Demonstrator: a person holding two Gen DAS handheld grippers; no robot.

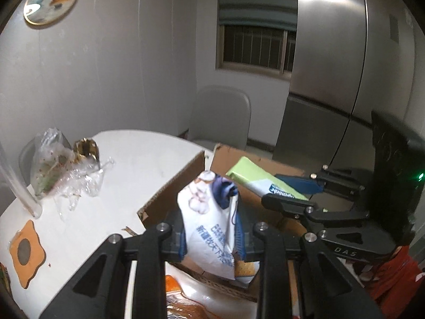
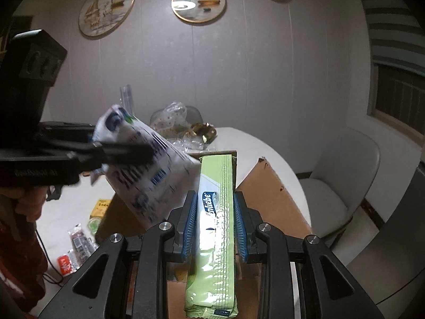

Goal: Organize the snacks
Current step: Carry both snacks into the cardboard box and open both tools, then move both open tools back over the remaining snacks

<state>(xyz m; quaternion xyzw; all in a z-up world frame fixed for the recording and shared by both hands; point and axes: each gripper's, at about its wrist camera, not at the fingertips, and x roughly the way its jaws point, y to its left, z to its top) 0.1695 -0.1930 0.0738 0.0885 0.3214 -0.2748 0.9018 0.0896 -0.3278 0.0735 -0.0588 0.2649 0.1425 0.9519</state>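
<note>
My left gripper (image 1: 211, 228) is shut on a white snack bag with blue print (image 1: 209, 223) and holds it over the near edge of an open cardboard box (image 1: 170, 188). The bag also shows blurred in the right wrist view (image 2: 148, 164). My right gripper (image 2: 215, 218) is shut on a long light-green wafer packet (image 2: 216, 212), held over the same box (image 2: 265, 196). In the left wrist view the right gripper (image 1: 294, 194) and green packet (image 1: 255, 178) are over the box's right side.
A white round table (image 1: 127, 164) holds crumpled clear plastic bags (image 1: 53, 164), a gold wrapper (image 1: 86, 148), an orange coaster (image 1: 25, 252) and several small snack packets (image 2: 79, 242). Grey chairs (image 2: 342, 186), a steel fridge (image 1: 332, 66) and wall plates (image 2: 198, 0) surround it.
</note>
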